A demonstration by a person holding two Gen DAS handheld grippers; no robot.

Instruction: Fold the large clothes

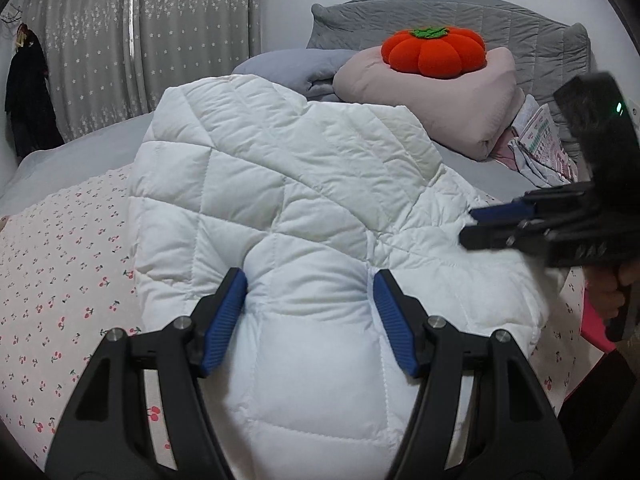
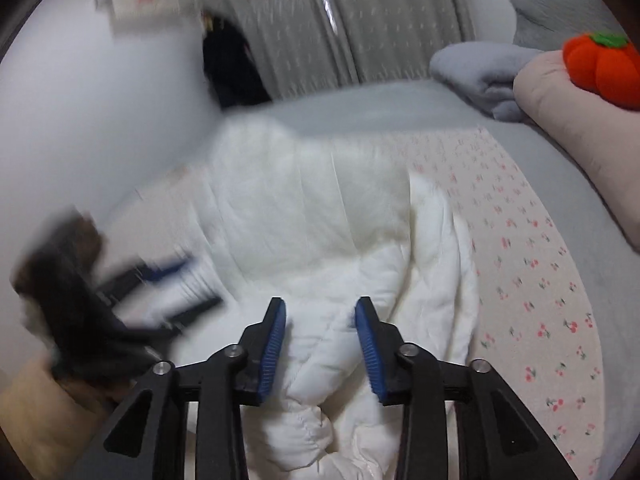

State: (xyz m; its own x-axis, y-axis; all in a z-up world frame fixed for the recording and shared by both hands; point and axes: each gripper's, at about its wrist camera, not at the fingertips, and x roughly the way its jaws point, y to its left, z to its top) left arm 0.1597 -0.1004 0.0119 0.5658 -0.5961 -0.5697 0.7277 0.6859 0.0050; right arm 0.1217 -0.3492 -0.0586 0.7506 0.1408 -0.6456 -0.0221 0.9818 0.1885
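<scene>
The white puffy coat [image 1: 280, 184] lies on a cherry-print sheet [image 1: 60, 264] on the bed, with bare sheet on its left and far right. The left claw [image 1: 310, 292] squeezes a thick fold of coat between its blue pads. The right claw [image 2: 320, 328] hangs partly open above the coat, holding nothing. The right wrist picture is blurry.

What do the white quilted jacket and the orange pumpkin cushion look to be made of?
White quilted jacket: thin, smooth, faintly shiny woven shell, probably synthetic, over puffy filling; stitched diamond panels bulge and wrinkle finely. Orange pumpkin cushion: matte, fuzzy plush, seemingly soft-stuffed; rounded lobes, green felt-like or knitted top, no shine.
</scene>
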